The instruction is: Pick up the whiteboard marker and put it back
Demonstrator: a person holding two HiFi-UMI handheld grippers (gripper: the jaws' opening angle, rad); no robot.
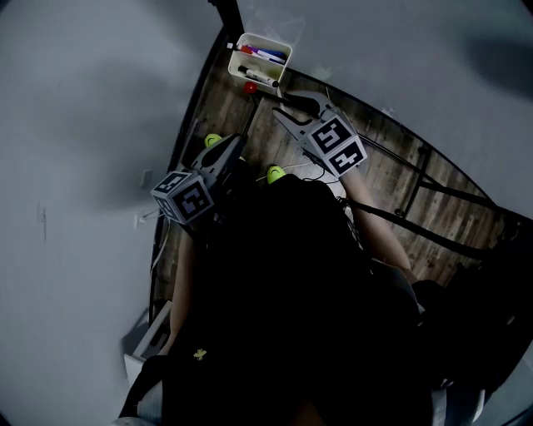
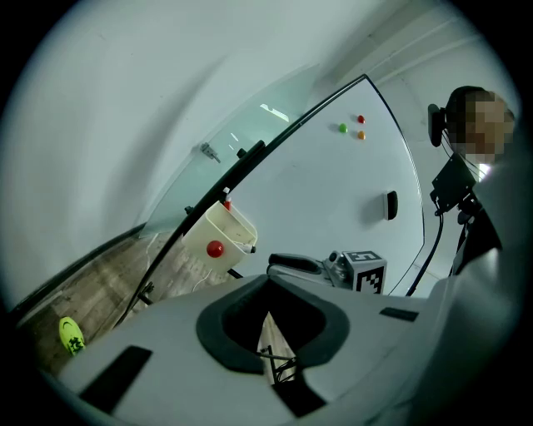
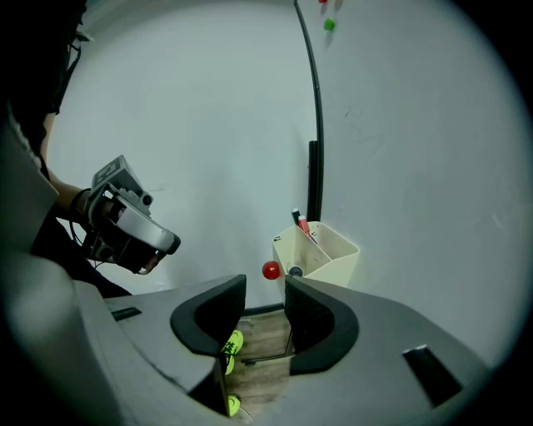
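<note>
- The person's dark sleeve (image 1: 275, 274) fills the lower head view, with a gripper in each hand held out ahead.
- The left gripper (image 2: 268, 287) has its jaws drawn together at the tips with nothing between them. Only a thin wedge of wooden floor (image 1: 391, 179) shows past the pads.
- The right gripper (image 3: 265, 287) sits further forward, its jaws standing apart and empty. Through the gap show the floor and a lime-green shoe (image 3: 233, 342).
- Just beyond the right gripper's tips, and not touching them, a cream holder (image 3: 333, 254) hangs at the lower edge of the whiteboard (image 3: 191, 116).
- In the right gripper view the holder lies slightly above and right of the jaw gap.
- The whiteboard markers (image 3: 303, 225) stand inside that holder, leaning against its back corner, and neither gripper holds one.
- A red magnet (image 3: 271, 269) sits on the holder's front, just left of the right jaw's tip.
- The left gripper is well short of the holder, off to its left.
- Farthest up the board are small coloured magnets (image 3: 329, 25).
</note>
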